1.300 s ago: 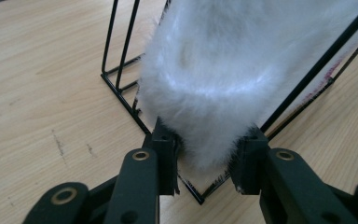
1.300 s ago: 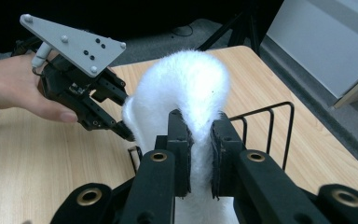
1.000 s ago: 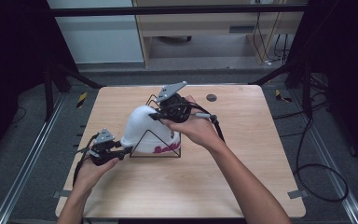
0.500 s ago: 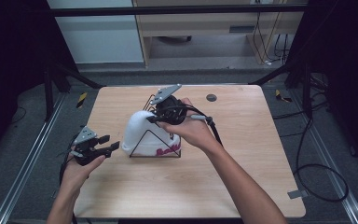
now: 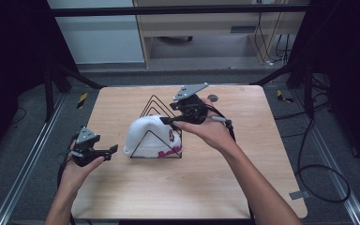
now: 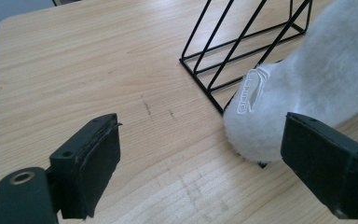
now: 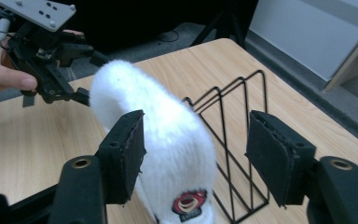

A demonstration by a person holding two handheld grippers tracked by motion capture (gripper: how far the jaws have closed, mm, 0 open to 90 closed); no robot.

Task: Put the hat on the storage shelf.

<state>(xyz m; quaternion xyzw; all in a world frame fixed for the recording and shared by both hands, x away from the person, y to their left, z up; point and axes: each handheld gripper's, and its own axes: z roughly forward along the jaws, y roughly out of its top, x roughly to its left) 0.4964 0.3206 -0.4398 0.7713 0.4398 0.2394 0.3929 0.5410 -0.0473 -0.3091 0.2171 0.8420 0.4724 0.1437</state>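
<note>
White fuzzy hat (image 5: 151, 137) sits in the black wire rack (image 5: 161, 123) mid-tabletop (image 5: 243, 178), standing on edge in the front slot, its long axis running left-right along the rack's front edge, with the logo end toward the rack's right side and the rounded crown poking out past the rack's left end. Right claw (image 5: 168, 121) is the nearer one: it hangs just above the rack's top, right over the hat's upper edge. In the right gripper view its jaws have just been opening and now stand apart with a clear gap; the left pad (image 7: 129, 154) is just beside the fur, the other pad is well clear over the rack wires, so nothing is gripped. Left claw (image 5: 114, 148) is left of the rack, near the crown end but apart from it. In the left gripper view its jaws have also just been opening and are spread wide, empty, bare wood between them, with the hat's tip (image 6: 261, 116) just ahead of the right jaw. For a regrasp, I'd say the right claw only needs to drop straight down across the hat's thin axis, while the left needs to travel rightward toward the rack.
</note>
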